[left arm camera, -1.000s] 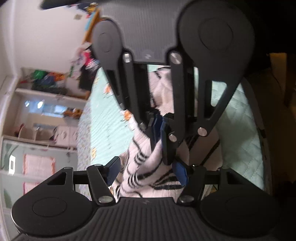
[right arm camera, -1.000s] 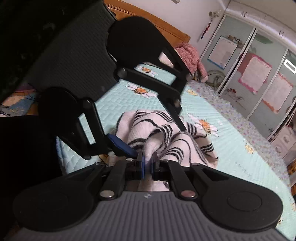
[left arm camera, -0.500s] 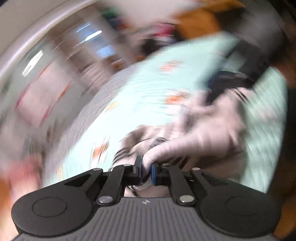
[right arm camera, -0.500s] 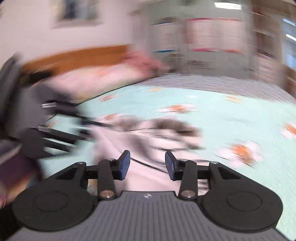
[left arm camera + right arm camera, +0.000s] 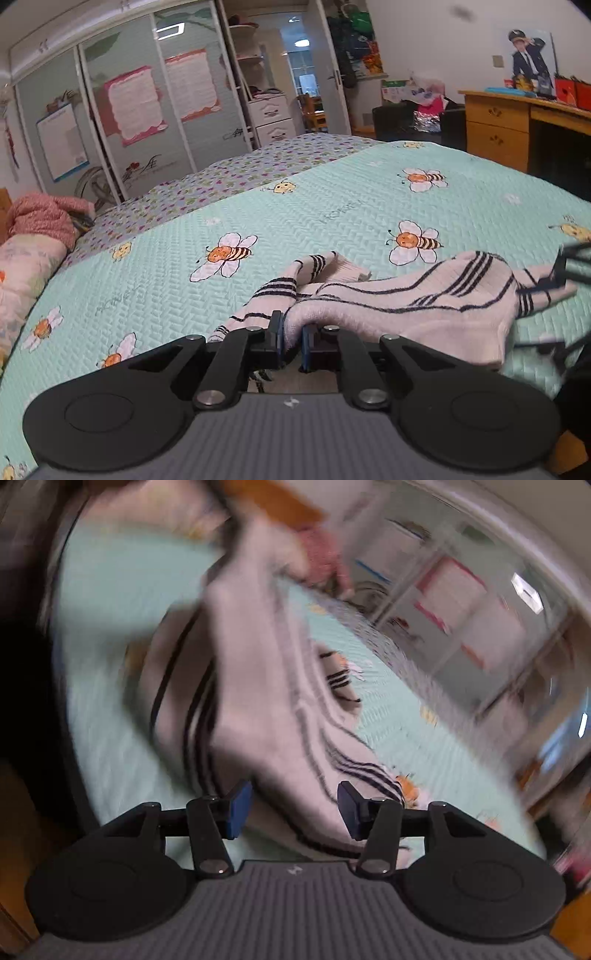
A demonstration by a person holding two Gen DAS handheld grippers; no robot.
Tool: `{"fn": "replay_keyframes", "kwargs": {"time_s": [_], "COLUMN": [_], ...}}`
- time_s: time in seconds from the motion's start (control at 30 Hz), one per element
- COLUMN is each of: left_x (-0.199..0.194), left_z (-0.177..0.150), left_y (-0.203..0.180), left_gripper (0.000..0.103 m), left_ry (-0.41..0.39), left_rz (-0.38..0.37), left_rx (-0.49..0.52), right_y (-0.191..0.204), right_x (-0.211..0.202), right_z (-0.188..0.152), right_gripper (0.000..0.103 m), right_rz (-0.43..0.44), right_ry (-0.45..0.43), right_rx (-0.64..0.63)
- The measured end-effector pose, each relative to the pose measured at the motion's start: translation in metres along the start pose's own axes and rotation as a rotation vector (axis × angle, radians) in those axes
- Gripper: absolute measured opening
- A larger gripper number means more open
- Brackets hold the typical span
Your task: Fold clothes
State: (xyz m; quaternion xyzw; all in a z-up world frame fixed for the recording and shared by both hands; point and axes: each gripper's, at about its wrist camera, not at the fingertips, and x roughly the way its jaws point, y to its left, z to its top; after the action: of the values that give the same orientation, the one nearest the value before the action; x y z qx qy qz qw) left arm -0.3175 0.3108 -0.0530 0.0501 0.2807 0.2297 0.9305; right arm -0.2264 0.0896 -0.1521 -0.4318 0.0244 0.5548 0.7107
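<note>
A pale pink garment with black stripes lies stretched across the mint bee-print bedspread. My left gripper is shut on one edge of the garment, low over the bed. In the blurred right wrist view the same garment hangs in front of my right gripper, whose jaws stand wide apart with cloth between them but not pinched. The right gripper also shows blurred at the right edge of the left wrist view, by the garment's far end.
A pink blanket and a pillow lie at the bed's left. Wardrobe doors stand behind the bed. A wooden desk stands at the right, past the bed edge.
The two grippers were close together on the bunched garment. They have swung apart, stretching the garment out. The right gripper has opened and let go; the left stays shut on the cloth.
</note>
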Motion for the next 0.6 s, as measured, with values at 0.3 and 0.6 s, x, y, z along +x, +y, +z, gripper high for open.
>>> {"fn": "replay_keyframes", "kwargs": {"time_s": [0.3,0.6], "left_x": [0.003,0.011], "left_z": [-0.003,0.003], "left_y": [0.007,0.002], "left_gripper": [0.01,0.01], "left_ry": [0.004,0.02], "left_rz": [0.021,0.004], "left_rx": [-0.073,-0.169], "right_y": [-0.018,-0.134], "right_x": [0.034,0.028], "right_z": [0.0,0.006], "right_gripper": [0.052,0.009], "right_rz": [-0.06,0.168], "right_ry": [0.031,-0.084], "right_rx": [0.021,0.916]}}
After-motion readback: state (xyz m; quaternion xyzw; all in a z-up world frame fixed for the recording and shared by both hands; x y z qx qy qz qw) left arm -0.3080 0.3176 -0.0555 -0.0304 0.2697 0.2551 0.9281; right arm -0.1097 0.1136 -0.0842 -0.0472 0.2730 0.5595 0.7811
